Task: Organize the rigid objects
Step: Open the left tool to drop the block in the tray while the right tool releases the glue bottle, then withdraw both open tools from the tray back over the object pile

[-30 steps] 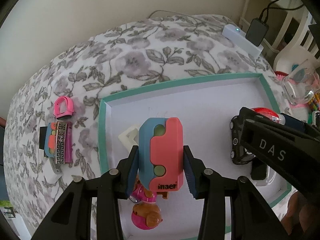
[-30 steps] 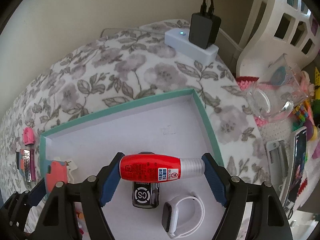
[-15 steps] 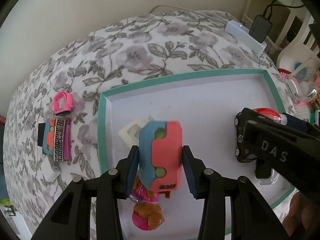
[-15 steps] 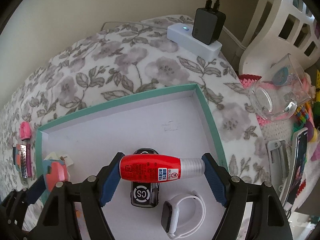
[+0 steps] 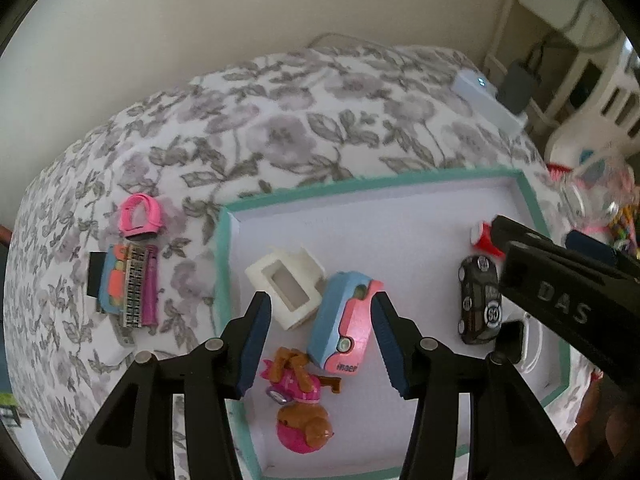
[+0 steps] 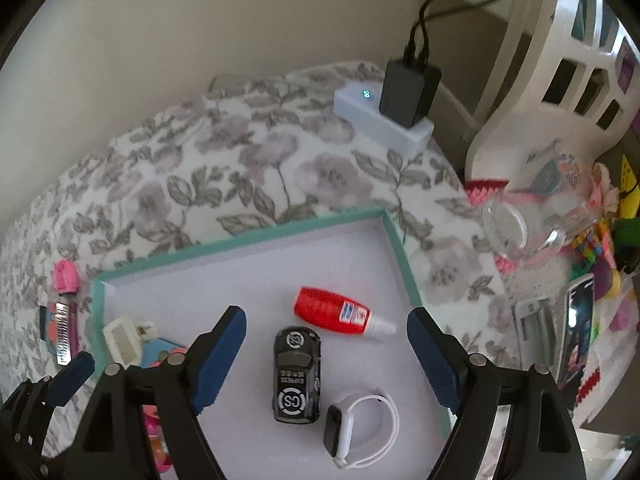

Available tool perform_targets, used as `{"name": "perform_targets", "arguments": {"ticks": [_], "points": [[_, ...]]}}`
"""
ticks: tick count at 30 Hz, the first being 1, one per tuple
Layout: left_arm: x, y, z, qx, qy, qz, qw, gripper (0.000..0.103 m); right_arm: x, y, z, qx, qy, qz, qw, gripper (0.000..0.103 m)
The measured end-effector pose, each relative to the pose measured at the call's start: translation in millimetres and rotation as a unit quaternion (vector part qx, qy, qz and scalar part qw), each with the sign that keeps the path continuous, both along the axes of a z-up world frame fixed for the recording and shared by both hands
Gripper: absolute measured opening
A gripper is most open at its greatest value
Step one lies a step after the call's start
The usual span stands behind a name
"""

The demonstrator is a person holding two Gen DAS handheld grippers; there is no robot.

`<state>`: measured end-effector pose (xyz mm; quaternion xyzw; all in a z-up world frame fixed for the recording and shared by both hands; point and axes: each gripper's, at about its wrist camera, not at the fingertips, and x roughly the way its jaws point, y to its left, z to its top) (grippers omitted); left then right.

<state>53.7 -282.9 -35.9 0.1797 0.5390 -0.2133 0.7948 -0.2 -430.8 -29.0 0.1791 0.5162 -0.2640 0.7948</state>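
Both grippers hang open above the teal-rimmed tray — left gripper jaws spread, nothing between them; right gripper likewise wide. Pink-and-blue toy case lies tilted on the tray floor, touching the white plastic frame. Red glue bottle lies on its side just beyond the black toy car; white smartwatch beside the car.

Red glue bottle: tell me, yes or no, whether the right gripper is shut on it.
No: the red glue bottle lies on the tray floor, beyond the open right gripper.
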Motion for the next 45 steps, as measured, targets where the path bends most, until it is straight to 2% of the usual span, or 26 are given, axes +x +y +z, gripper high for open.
{"name": "perform_targets", "arguments": {"ticks": [9,10,11,13,16,18,19,20,27,30,36,40,45], "points": [[27.8,41.3,32.6,-0.014,-0.038,0.081,0.9958,0.056,2.1,15.2,41.9,-0.033,-0.035,0.021,0.999,0.087],[32.7,48.7,35.1,-0.016,-0.04,0.095,0.9946,0.062,2.5,17.1,44.6,-0.037,-0.038,0.022,0.998,0.088],[36.3,53.8,36.1,-0.017,-0.04,0.104,0.9937,0.074,3.5,19.8,47.2,-0.04,-0.039,0.023,0.998,0.088],[45.0,67.5,37.9,-0.017,-0.041,0.128,0.9907,0.084,5.5,24.4,47.2,-0.042,-0.039,0.026,0.998,0.088],[56.5,86.8,36.6,-0.01,-0.039,0.164,0.9856,0.085,14.4,36.9,41.0,-0.037,-0.033,0.045,0.998,0.089],[61.9,97.0,33.1,-0.003,-0.037,0.183,0.9825,0.087,19.0,44.4,36.2,-0.034,-0.028,0.052,0.998,0.093],[66.1,104.0,29.7,0.004,-0.035,0.196,0.98,0.095,22.5,49.3,34.1,-0.032,-0.027,0.056,0.998,0.1],[68.1,108.4,27.5,0.009,-0.034,0.204,0.9783,0.097,24.1,52.7,32.5,-0.03,-0.028,0.059,0.997,0.102],[83.1,149.5,18.0,0.013,-0.015,0.264,0.9643,0.097,40.0,86.6,24.0,-0.025,-0.02,0.096,0.995,0.102],[90.3,171.8,18.8,0.015,-0.016,0.292,0.9561,0.102,45.9,101.4,23.0,-0.024,-0.02,0.112,0.993,0.103],[99.8,219.1,21.2,0.027,-0.027,0.348,0.9368,0.103,56.2,125.1,19.8,0.004,-0.027,0.132,0.991,0.103],[103.4,236.4,24.2,0.041,-0.04,0.357,0.9323,0.103,63.6,142.6,19.0,0.028,-0.039,0.145,0.988,0.103],[108.9,262.7,24.4,0.029,-0.034,0.379,0.9245,0.103,76.2,170.0,19.8,0.031,-0.05,0.173,0.983,0.103]]}}
